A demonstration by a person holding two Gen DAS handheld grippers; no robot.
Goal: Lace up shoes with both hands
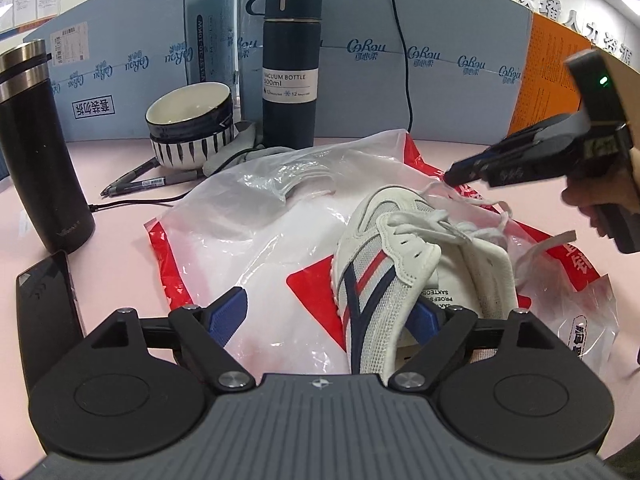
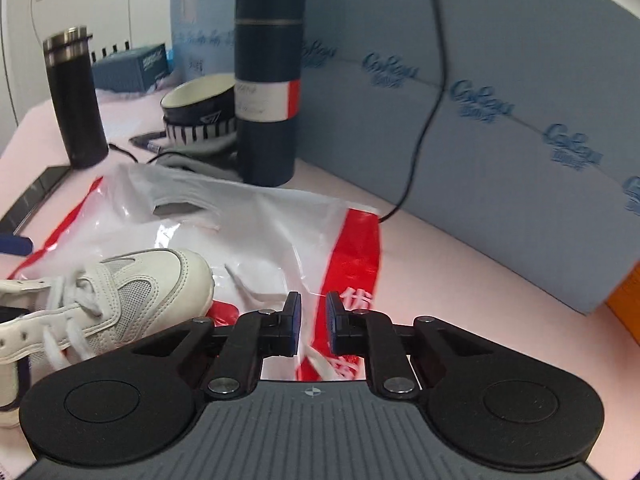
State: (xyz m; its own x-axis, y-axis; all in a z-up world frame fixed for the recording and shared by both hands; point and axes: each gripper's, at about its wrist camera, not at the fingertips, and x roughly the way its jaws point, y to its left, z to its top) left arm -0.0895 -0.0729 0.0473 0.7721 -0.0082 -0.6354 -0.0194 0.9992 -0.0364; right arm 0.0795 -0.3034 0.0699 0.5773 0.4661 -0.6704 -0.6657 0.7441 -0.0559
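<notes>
Jaws of the right gripper [image 2: 313, 326] stand nearly together around a white lace [image 2: 320, 360], apparently to draw it clear of the shoe [image 1: 400, 264]. Left gripper [image 1: 328, 316] is spread wide astride the shoe's heel, probably to steady it on the plastic bag [image 1: 248, 216].

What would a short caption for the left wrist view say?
White sneaker lying on a plastic bag, between the left tool's open fingers.

Each gripper, the left gripper [image 1: 330, 314] and the right gripper [image 2: 313, 322], has a ribbed grey body with a small round crosshair mark, two black round-ended plates with circular insets, black link arms pinned by silver screws, and blue ribbed pads [image 1: 228, 314]. A green light [image 1: 603, 80] glows on the right gripper's black housing.
</notes>
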